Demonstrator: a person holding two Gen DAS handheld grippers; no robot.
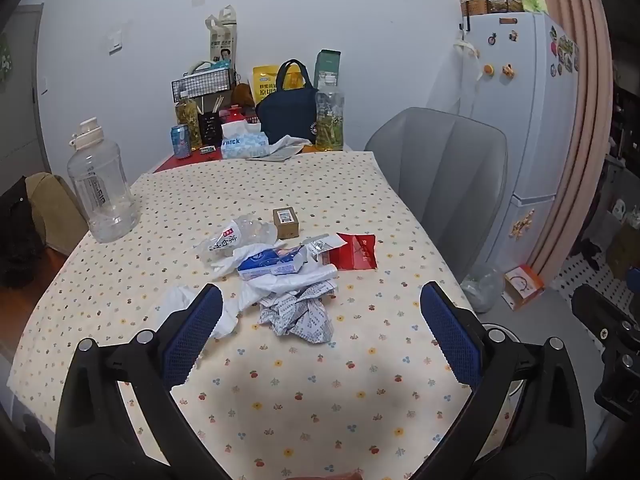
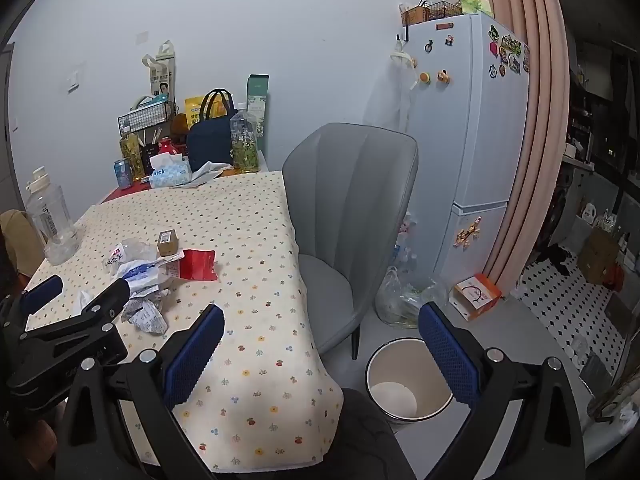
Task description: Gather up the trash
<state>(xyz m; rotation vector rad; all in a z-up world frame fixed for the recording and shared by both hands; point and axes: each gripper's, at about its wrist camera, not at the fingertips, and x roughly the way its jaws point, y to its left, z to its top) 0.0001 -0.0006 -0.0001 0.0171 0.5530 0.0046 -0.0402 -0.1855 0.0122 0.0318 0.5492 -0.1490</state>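
A heap of trash lies mid-table on the patterned cloth (image 1: pixel 280 400): crumpled printed paper (image 1: pixel 298 316), a blue-white tissue pack (image 1: pixel 272 264), white plastic bag (image 1: pixel 192 304), crushed clear bottle (image 1: pixel 236 238), red wrapper (image 1: pixel 356 252) and a small brown box (image 1: pixel 286 222). My left gripper (image 1: pixel 320 308) is open and empty, just short of the crumpled paper. My right gripper (image 2: pixel 322 328) is open and empty, over the table's right edge, above a white bin (image 2: pixel 408 384) on the floor. The heap shows at the left in the right wrist view (image 2: pixel 156 276), with the left gripper (image 2: pixel 76 292) beside it.
A large clear water jug (image 1: pixel 102 184) stands at the table's left. Bottles, a can, a tissue box (image 1: pixel 240 144) and a dark bag (image 1: pixel 290 112) crowd the far end. A grey chair (image 2: pixel 352 216) stands right of the table, with a fridge (image 2: pixel 472 140) and a plastic bag (image 2: pixel 400 296) behind.
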